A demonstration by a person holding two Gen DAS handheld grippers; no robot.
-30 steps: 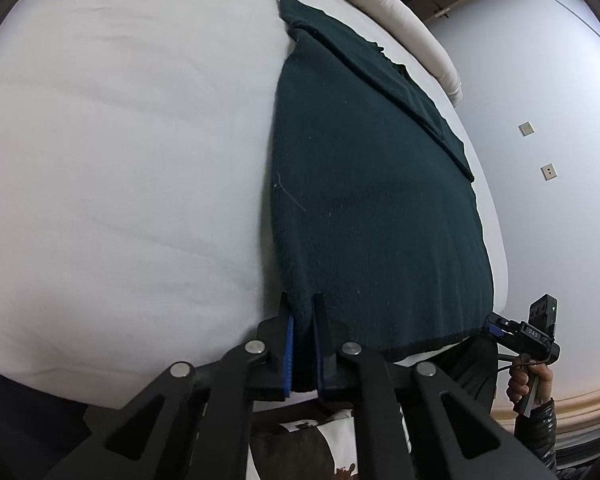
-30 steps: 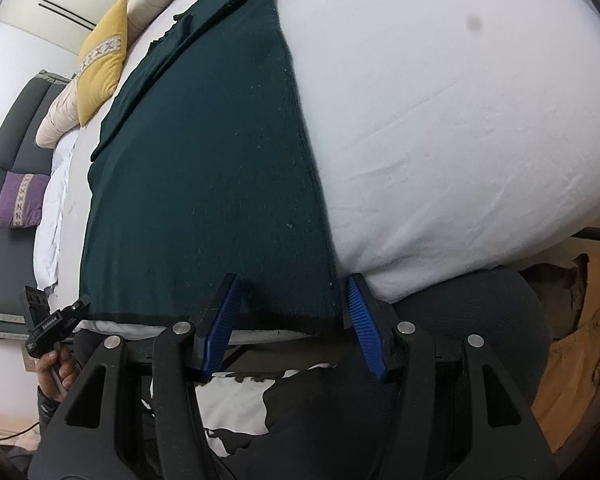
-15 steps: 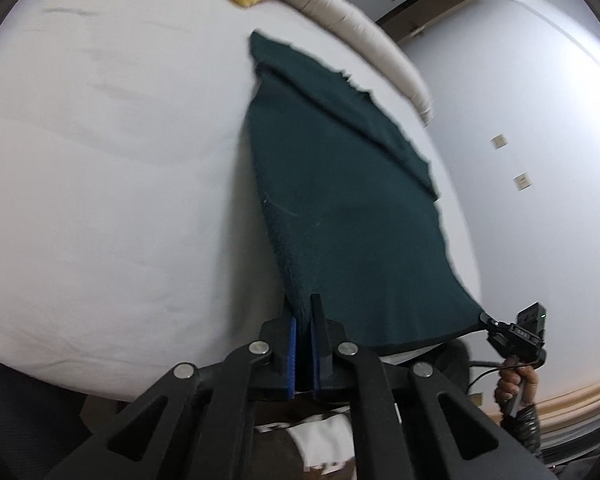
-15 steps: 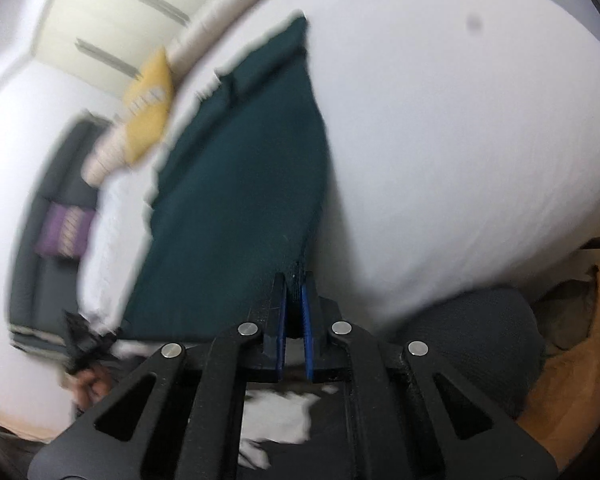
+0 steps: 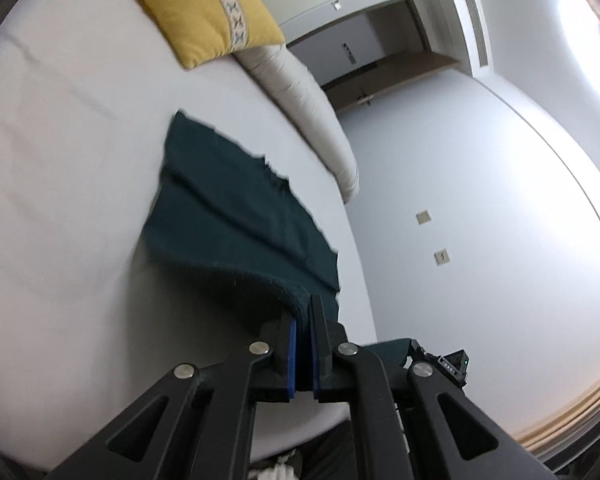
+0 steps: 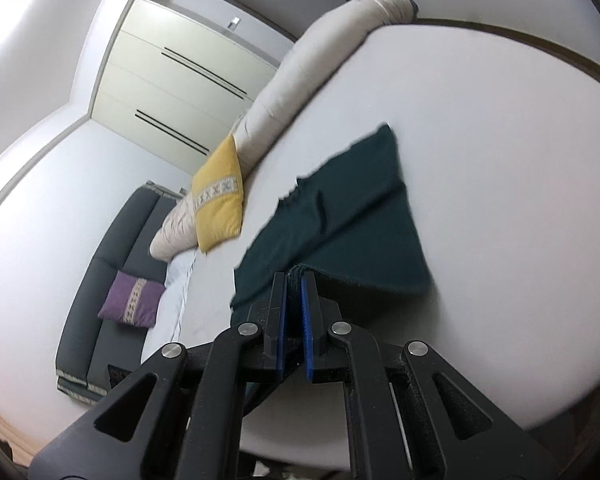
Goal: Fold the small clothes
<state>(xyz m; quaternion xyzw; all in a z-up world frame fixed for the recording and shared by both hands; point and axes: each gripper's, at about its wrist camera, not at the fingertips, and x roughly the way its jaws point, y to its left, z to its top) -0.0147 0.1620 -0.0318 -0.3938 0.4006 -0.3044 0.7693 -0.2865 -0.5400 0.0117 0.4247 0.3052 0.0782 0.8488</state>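
Observation:
A dark green knitted garment (image 5: 236, 216) lies on a white bed (image 5: 60, 184). Its near hem is lifted off the bed. My left gripper (image 5: 303, 312) is shut on the left corner of that hem and holds it up. My right gripper (image 6: 294, 284) is shut on the right corner of the same garment (image 6: 340, 216), also raised above the bed (image 6: 500, 184). The cloth sags between the two grips and folds back toward its far end. The right gripper's body (image 5: 448, 364) shows at the lower right of the left wrist view.
A yellow cushion (image 5: 204, 12) and a long beige bolster (image 5: 304, 104) lie at the bed's far edge. In the right wrist view a grey sofa (image 6: 112, 256) with a purple cushion (image 6: 132, 300) stands to the left, beyond it a white wardrobe (image 6: 180, 68).
The right gripper has shut on the hem corner. Both grippers have lifted the near hem off the bed and carried it forward over the garment.

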